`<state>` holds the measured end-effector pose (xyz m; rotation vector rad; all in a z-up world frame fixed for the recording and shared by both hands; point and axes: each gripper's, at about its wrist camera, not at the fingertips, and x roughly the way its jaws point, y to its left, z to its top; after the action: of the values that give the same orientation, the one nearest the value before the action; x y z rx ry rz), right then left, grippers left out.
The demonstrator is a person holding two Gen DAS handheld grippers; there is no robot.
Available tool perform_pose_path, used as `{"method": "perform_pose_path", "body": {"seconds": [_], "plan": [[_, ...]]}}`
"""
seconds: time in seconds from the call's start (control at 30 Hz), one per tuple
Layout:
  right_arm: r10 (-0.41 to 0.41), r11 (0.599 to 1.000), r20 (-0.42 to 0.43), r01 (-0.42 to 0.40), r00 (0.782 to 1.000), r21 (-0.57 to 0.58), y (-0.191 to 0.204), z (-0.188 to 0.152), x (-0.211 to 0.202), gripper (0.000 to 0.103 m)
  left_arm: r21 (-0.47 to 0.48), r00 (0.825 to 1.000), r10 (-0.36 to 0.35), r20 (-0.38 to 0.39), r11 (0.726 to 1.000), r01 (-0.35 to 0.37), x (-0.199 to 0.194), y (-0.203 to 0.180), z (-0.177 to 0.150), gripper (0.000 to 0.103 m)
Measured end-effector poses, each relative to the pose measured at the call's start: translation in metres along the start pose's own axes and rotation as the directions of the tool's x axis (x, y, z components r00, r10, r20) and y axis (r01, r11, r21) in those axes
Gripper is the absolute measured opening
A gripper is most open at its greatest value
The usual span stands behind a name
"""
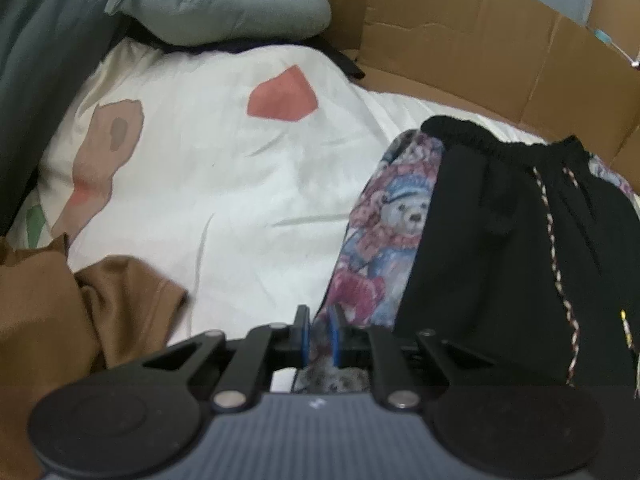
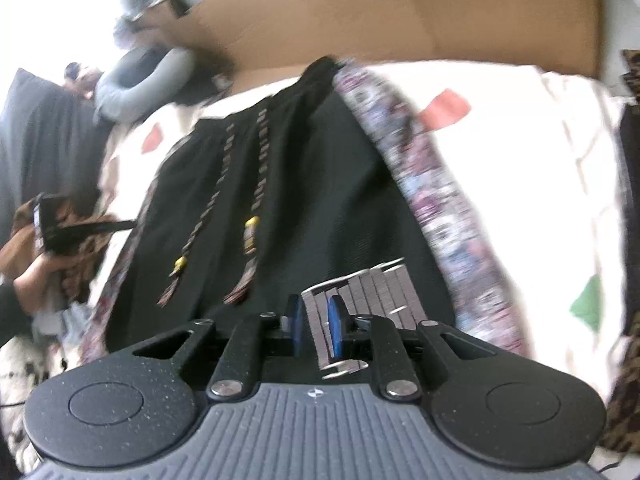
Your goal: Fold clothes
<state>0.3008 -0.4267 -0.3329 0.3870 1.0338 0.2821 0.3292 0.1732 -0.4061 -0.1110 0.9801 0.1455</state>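
Observation:
Black shorts [image 1: 500, 240] with an elastic waistband, two braided drawstrings [image 1: 556, 248] and a teddy-bear print side panel [image 1: 384, 232] lie flat on a white sheet. My left gripper [image 1: 319, 332] is shut on the lower edge of the bear-print panel, with fabric pinched between its blue pads. In the right wrist view the same shorts [image 2: 320, 184] stretch away from me, blurred by motion. My right gripper [image 2: 316, 328] is shut on the near hem, where a grey striped patch [image 2: 372, 296] runs between its fingers.
The white sheet [image 1: 224, 168] with pink and tan shapes covers the bed. A brown garment [image 1: 60, 312] is bunched at the left and a grey-blue garment [image 1: 224, 8] lies at the back. Cardboard walls [image 1: 460, 40] stand behind. A hand [image 2: 32, 276] shows at the left.

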Motion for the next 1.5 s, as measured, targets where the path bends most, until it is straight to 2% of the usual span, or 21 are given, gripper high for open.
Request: {"method": "perform_pose_path", "body": {"seconds": [0.03, 0.07, 0.2, 0.27, 0.4, 0.5, 0.53, 0.6, 0.73, 0.9, 1.0, 1.1, 1.17, 1.4, 1.5], "plan": [[-0.014, 1.0, 0.012, 0.014, 1.0, 0.006, -0.005, 0.001, -0.002, 0.029, 0.002, 1.0, -0.001, 0.0, 1.0, 0.001, 0.0, -0.003, 0.001, 0.011], [-0.027, 1.0, 0.023, 0.026, 0.999, 0.011, -0.01, 0.002, -0.004, 0.029, 0.001, 1.0, -0.002, 0.002, 1.0, 0.002, -0.001, -0.005, 0.002, 0.011], [-0.076, 0.997, 0.044, 0.074, 0.996, 0.036, -0.029, 0.001, -0.011, 0.029, -0.018, 1.0, -0.013, 0.013, 1.0, 0.014, -0.011, -0.019, 0.003, 0.012], [-0.094, 0.994, 0.042, 0.091, 0.995, 0.052, -0.041, -0.005, -0.015, 0.029, -0.019, 1.0, -0.022, 0.014, 1.0, 0.023, -0.017, -0.03, 0.002, 0.016], [-0.132, 0.989, 0.023, 0.13, 0.991, 0.073, -0.062, -0.017, -0.022, 0.029, -0.082, 0.998, -0.061, 0.01, 0.995, 0.062, -0.035, -0.053, -0.006, 0.019], [-0.164, 0.983, 0.007, 0.163, 0.986, 0.082, -0.075, -0.028, -0.027, 0.029, -0.11, 0.995, -0.101, 0.019, 0.989, 0.103, -0.05, -0.078, -0.01, 0.029], [-0.171, 0.982, 0.004, 0.17, 0.985, 0.087, -0.078, -0.032, -0.029, 0.029, -0.104, 0.994, -0.108, 0.022, 0.989, 0.11, -0.054, -0.088, -0.012, 0.035], [-0.179, 0.978, -0.002, 0.178, 0.984, 0.104, -0.085, -0.039, -0.033, 0.03, -0.089, 0.992, -0.127, 0.019, 0.988, 0.129, -0.062, -0.109, -0.016, 0.038], [-0.193, 0.974, -0.008, 0.192, 0.981, 0.118, -0.087, -0.052, -0.039, 0.034, -0.082, 0.982, -0.189, -0.007, 0.979, 0.188, -0.074, -0.146, -0.025, 0.039], [-0.21, 0.969, -0.013, 0.21, 0.978, 0.129, -0.088, -0.068, -0.046, 0.034, -0.088, 0.96, -0.275, -0.059, 0.959, 0.269, -0.09, -0.192, -0.051, 0.048], [-0.221, 0.966, -0.016, 0.221, 0.975, 0.135, -0.089, -0.077, -0.051, 0.034, -0.042, 0.939, -0.324, -0.114, 0.946, 0.321, -0.097, -0.221, -0.075, 0.049], [-0.222, 0.965, -0.015, 0.221, 0.975, 0.141, -0.088, -0.085, -0.055, 0.034, -0.011, 0.909, -0.379, -0.173, 0.923, 0.383, -0.103, -0.244, -0.096, 0.049], [-0.213, 0.967, -0.018, 0.213, 0.977, 0.14, -0.087, -0.089, -0.056, 0.034, -0.028, 0.877, -0.427, -0.219, 0.901, 0.432, -0.103, -0.254, -0.108, 0.049], [-0.177, 0.977, -0.03, 0.18, 0.984, 0.113, -0.075, -0.094, -0.056, 0.034, -0.062, 0.8, -0.499, -0.333, 0.858, 0.51, -0.103, -0.281, -0.142, 0.052], [-0.161, 0.982, -0.032, 0.163, 0.986, 0.097, -0.07, -0.094, -0.054, 0.027, -0.086, 0.755, -0.537, -0.377, 0.832, 0.549, -0.099, -0.296, -0.157, 0.053]]}}
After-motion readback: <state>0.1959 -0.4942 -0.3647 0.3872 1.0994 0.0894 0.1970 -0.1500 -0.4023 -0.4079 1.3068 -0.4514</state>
